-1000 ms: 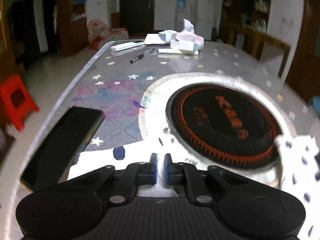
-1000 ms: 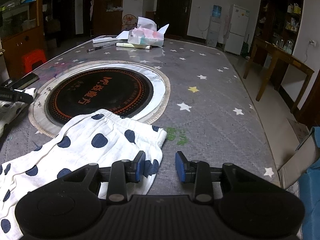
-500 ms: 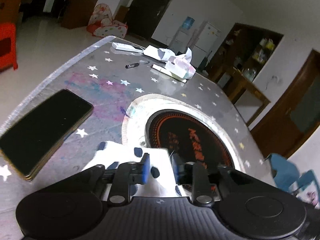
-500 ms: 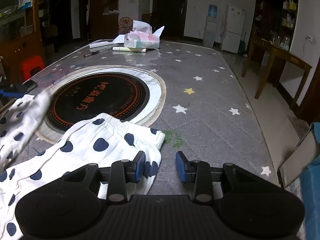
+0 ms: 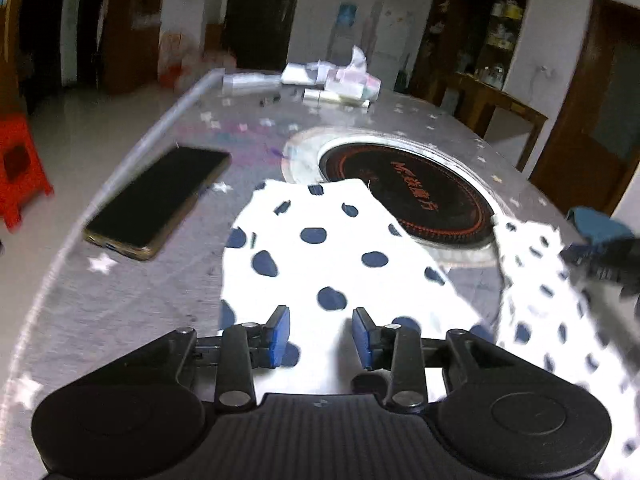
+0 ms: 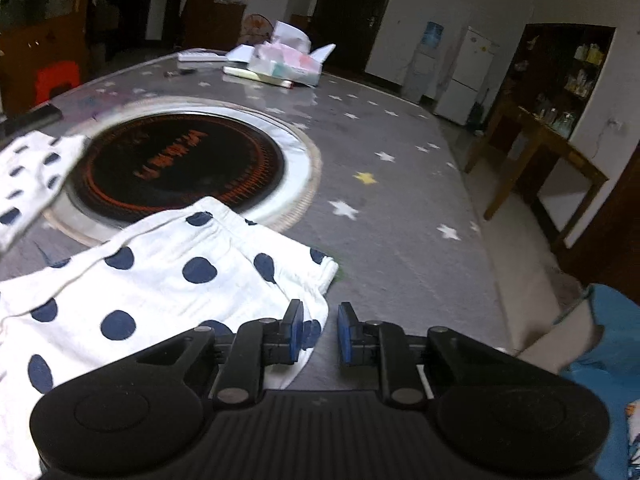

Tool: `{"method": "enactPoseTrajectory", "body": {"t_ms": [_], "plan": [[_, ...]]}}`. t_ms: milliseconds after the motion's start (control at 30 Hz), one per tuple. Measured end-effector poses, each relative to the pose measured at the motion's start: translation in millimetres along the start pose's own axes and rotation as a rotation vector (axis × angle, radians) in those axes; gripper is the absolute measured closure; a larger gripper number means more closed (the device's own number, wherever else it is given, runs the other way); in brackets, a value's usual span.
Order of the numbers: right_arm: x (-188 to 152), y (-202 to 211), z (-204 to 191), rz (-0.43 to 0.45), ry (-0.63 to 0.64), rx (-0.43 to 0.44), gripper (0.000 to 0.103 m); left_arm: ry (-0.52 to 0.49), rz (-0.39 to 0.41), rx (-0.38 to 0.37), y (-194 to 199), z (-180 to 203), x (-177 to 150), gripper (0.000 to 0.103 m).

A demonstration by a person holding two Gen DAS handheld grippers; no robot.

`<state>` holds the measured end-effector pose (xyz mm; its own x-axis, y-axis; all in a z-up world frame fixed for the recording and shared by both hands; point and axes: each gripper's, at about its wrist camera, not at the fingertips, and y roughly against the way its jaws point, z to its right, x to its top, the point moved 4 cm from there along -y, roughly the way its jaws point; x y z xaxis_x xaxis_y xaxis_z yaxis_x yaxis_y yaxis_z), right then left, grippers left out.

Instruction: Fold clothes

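Garment: white polka-dot clothing (image 5: 332, 240), spread flat on the star-print table (image 5: 132, 296), one end lapping the rim of the round black cooktop (image 5: 416, 196).
Long axis: judged from both views, it runs side to side between the two grippers, roughly 9 to 3 o'clock.
Left gripper (image 5: 320, 336): jaws parted wide, nothing held; cloth lies directly beneath and ahead toward 12 o'clock.
Right gripper (image 6: 318, 330): jaws apart by a moderate gap, empty; the hemmed corner (image 6: 316, 276) sits just beside its left pad (image 6: 295, 330), at about 11 o'clock.
Nearer hand: the left one is over the cloth body; the right one is at its edge only.
Bystander: dark phone (image 5: 160, 200) at 10 o'clock from the left gripper, near the cloth but apart from it.
Likely next: each side closes on an end to fold it.
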<state>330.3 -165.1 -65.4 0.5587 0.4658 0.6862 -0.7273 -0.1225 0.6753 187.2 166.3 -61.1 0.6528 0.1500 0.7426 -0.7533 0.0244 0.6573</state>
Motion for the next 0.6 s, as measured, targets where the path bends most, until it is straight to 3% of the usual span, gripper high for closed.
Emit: {"method": "enactPoseTrajectory", "body": {"t_ms": [67,133,233,433,600], "plan": [[-3,-1,9,-0.011,0.002,-0.047,0.082,-0.075,0.010,0.053,4,3,-6,0.060],[-6,2,18,-0.012,-0.012,-0.059,0.077,-0.124,0.015,0.093,8,6,-9,0.044],[-8,16,23,0.001,-0.035,-0.048,0.076,-0.154,0.027,0.122,15,12,-13,0.032],[-18,64,-2,0.038,-0.008,0.085,0.061,-0.214,0.075,0.164,34,26,-20,0.010],[-36,97,-44,0.028,0.000,0.260,0.047,-0.220,0.064,0.185,43,29,-31,0.002]]}}
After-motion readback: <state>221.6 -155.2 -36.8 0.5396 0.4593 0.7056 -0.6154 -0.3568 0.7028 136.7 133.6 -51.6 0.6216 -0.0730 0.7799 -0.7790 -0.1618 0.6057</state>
